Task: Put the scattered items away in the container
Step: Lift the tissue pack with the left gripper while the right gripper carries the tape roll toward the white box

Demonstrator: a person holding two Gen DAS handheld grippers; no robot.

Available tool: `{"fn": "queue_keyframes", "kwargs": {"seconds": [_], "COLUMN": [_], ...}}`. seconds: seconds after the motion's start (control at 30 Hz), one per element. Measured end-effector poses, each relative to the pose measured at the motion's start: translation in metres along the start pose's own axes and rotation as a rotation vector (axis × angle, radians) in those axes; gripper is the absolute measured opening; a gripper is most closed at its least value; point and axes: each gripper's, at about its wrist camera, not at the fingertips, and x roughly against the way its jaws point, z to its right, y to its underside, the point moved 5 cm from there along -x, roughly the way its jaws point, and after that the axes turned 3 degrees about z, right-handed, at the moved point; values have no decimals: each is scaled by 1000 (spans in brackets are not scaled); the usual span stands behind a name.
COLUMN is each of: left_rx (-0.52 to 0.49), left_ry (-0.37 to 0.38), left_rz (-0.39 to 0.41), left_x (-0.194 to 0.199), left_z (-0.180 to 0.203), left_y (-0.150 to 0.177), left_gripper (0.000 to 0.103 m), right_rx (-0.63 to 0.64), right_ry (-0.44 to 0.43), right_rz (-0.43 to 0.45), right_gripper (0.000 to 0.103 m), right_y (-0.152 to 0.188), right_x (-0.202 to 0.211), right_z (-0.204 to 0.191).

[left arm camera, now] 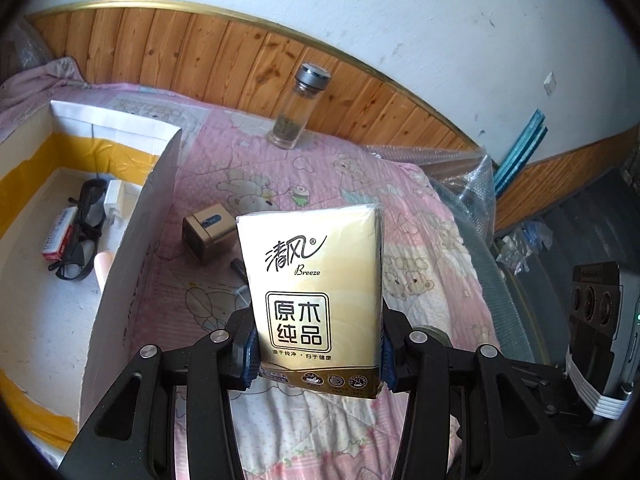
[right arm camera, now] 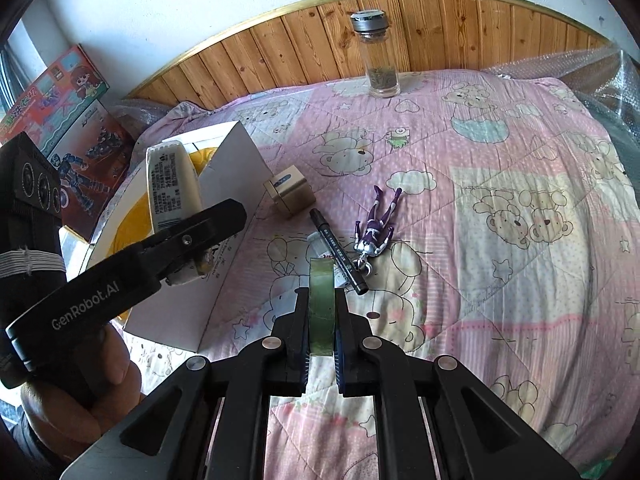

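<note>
My left gripper (left arm camera: 318, 350) is shut on a yellow tissue pack (left arm camera: 316, 288), held above the pink quilt just right of the white cardboard box (left arm camera: 132, 240); the pack also shows in the right wrist view (right arm camera: 172, 188), near the box wall (right arm camera: 236, 160). The box holds black glasses (left arm camera: 82, 236), a white charger (left arm camera: 114, 200) and a small red-white pack (left arm camera: 58, 238). My right gripper (right arm camera: 322, 328) is shut on a green tape roll (right arm camera: 321, 304). On the quilt lie a gold cube (right arm camera: 290, 194), a black marker (right arm camera: 338, 250), a purple figure (right arm camera: 376, 228) and a glass bottle (right arm camera: 378, 54).
A wooden headboard (right arm camera: 304, 52) runs behind the bed. A colourful toy carton (right arm camera: 76, 132) stands left of the box. Bubble wrap (left arm camera: 460, 176) and a dark ribbed object (left arm camera: 580, 224) lie beyond the bed's right edge. A small grey item (right arm camera: 320, 242) lies under the marker.
</note>
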Motion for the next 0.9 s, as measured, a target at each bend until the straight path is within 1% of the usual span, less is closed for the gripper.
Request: {"fn": "queue_keyframes", "kwargs": {"seconds": [0.17,0.27,0.47,0.63,0.8,0.9], "left_rx": [17,38,101,148,205,215], "left_ry": [-11,-34,-73,-104,-139,-166], "left_rz": [32,60,125,165,152,131], "left_x": [18,31,59,81,92,93], "left_z": [-11,-25,-63,-99,-145,-167], "left_y": [-4,-9,-24,-37,-42,-39], "left_gripper": [47,47,47,47,47,47], "right_rx": [39,53,81,109,132,139], "right_ry": [-20,-36,-70,-95,-130,-148], "right_rz": [20,29,42,42,54,53], "right_gripper": [10,10,10,10,10,10], "right_y": [-2,-2,-5,-12,-24,-30], "right_x": [13,17,19,12,7,0], "right_z": [-22,-34,-59,-83,-109,-121]}}
